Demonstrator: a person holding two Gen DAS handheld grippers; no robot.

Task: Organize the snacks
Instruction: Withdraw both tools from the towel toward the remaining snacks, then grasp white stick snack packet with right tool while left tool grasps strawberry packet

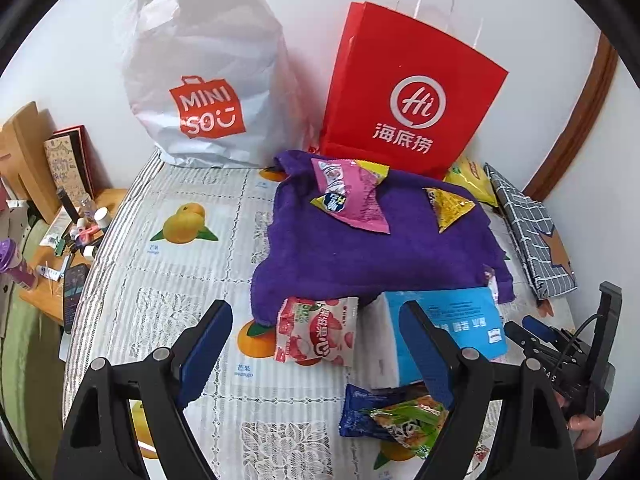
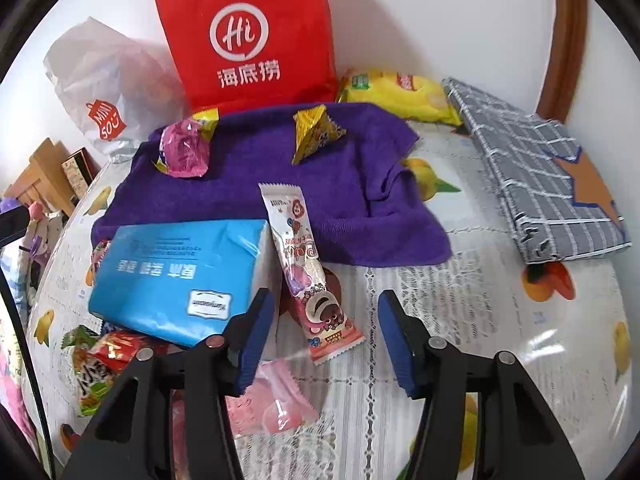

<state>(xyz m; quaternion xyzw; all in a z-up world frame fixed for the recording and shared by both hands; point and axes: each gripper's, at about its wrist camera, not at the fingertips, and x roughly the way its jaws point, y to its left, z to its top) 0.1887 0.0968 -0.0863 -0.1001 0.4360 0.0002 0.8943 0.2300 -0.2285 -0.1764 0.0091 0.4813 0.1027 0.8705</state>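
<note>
Snacks lie scattered on a fruit-print tablecloth (image 1: 168, 280). My left gripper (image 1: 316, 344) is open and empty, just above a red-and-white lychee snack packet (image 1: 316, 336). A blue tissue pack (image 1: 452, 328) lies right of it, with a blue wrapper (image 1: 360, 408) and a green snack pack (image 1: 412, 420) in front. A pink packet (image 1: 352, 196) and a yellow triangular packet (image 1: 448, 206) rest on a purple towel (image 1: 360, 256). My right gripper (image 2: 324, 336) is open and empty, over a long pink bear-print bar (image 2: 304, 268) that leans on the tissue pack (image 2: 176, 276). A pale pink packet (image 2: 268, 404) lies under its left finger.
A red paper bag (image 1: 408, 92) and a white MINISO bag (image 1: 200, 80) stand against the back wall. A yellow chip bag (image 2: 400, 94) and a folded grey checked fabric bag (image 2: 536, 184) lie at the right. A cluttered wooden side table (image 1: 52, 216) stands left of the table.
</note>
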